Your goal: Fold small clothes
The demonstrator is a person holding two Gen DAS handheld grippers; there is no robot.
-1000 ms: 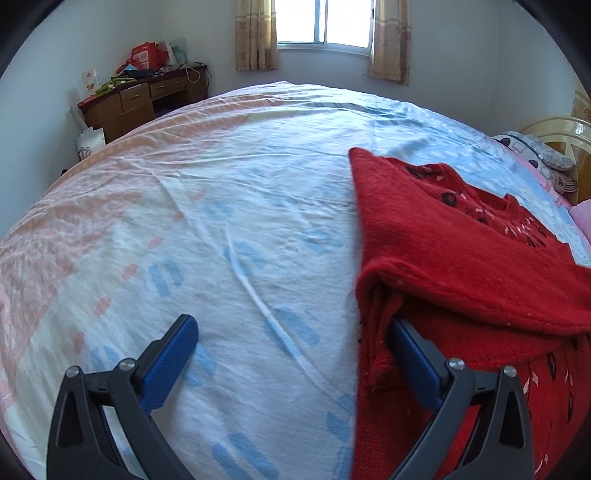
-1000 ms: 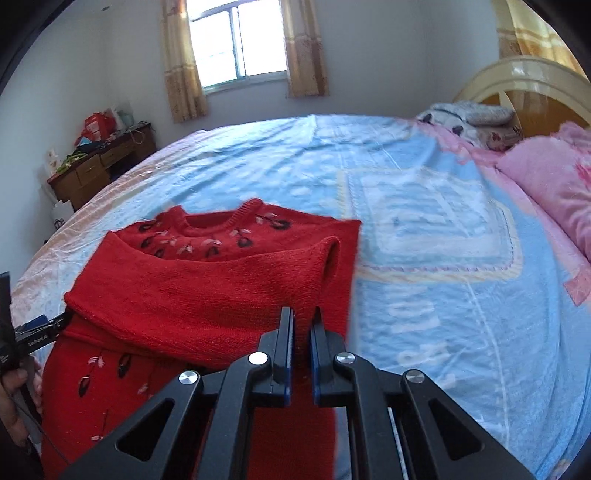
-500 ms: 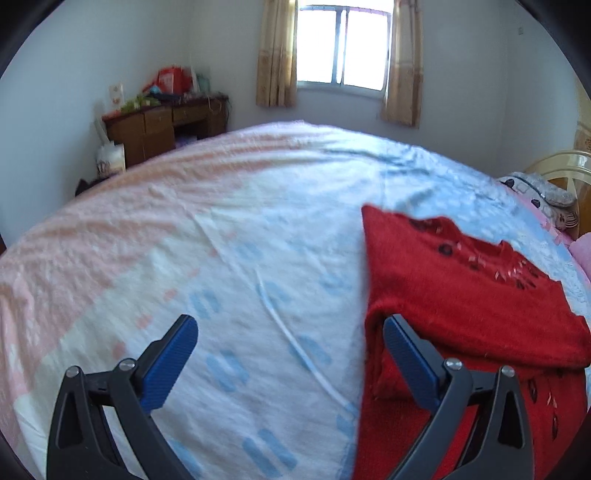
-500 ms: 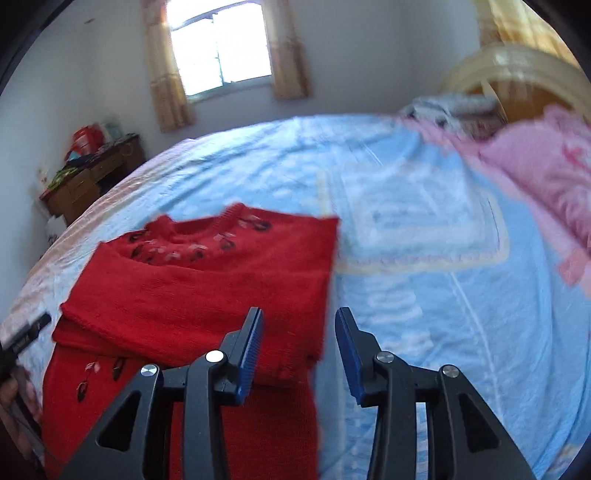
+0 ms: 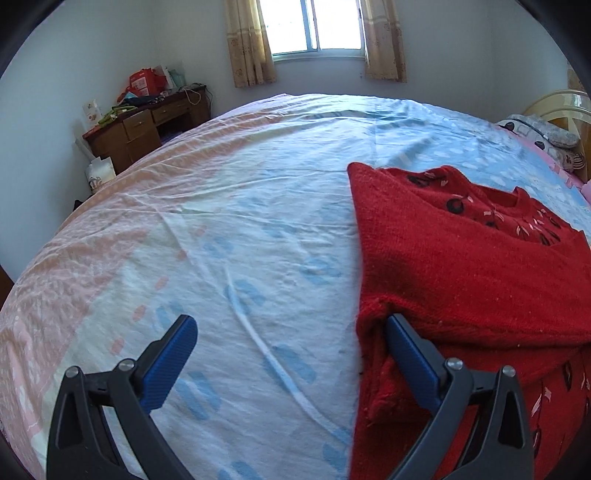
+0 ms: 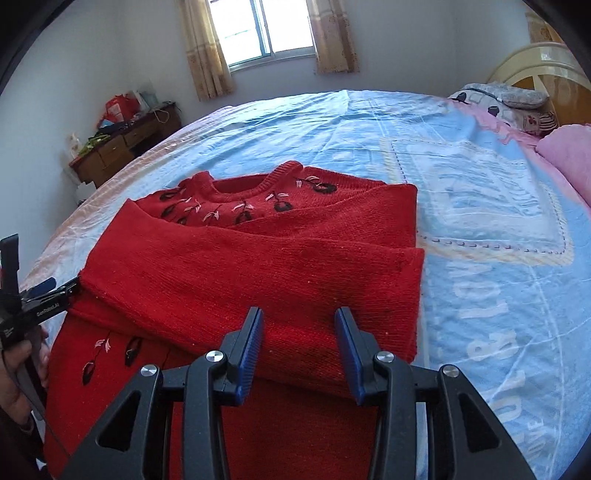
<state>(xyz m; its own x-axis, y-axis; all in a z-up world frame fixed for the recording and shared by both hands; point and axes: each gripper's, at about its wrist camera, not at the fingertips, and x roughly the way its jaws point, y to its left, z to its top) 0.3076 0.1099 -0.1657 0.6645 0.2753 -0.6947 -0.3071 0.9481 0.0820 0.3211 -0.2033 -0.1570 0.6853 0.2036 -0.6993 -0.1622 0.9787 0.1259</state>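
The right tongs (image 6: 299,339) stand partly open above the red sweater (image 6: 258,273), their blue pads apart with nothing pinched between them; the folded sleeve lies just under and ahead of the tips. The left tongs (image 5: 288,347) are spread wide, one blue pad over the bare bedsheet (image 5: 221,240) and the other tucked against the sweater's (image 5: 461,266) near left edge, beside the sleeve fold, but not clamping it. From the right wrist view the left tongs (image 6: 55,290) show at the sweater's far left side, carried by a hand (image 6: 16,373). The sweater lies flat on the bed, neckline away from the tongs, both sleeves folded across its chest, black and pink embroidery showing near the collar and on the lower body. Beyond it the sheet spreads pale blue and pink. A pink pillow (image 6: 569,155) sits at the right, a wooden desk (image 5: 147,122) stands in the left corner, and a curtained window (image 5: 317,26) is in the far wall.
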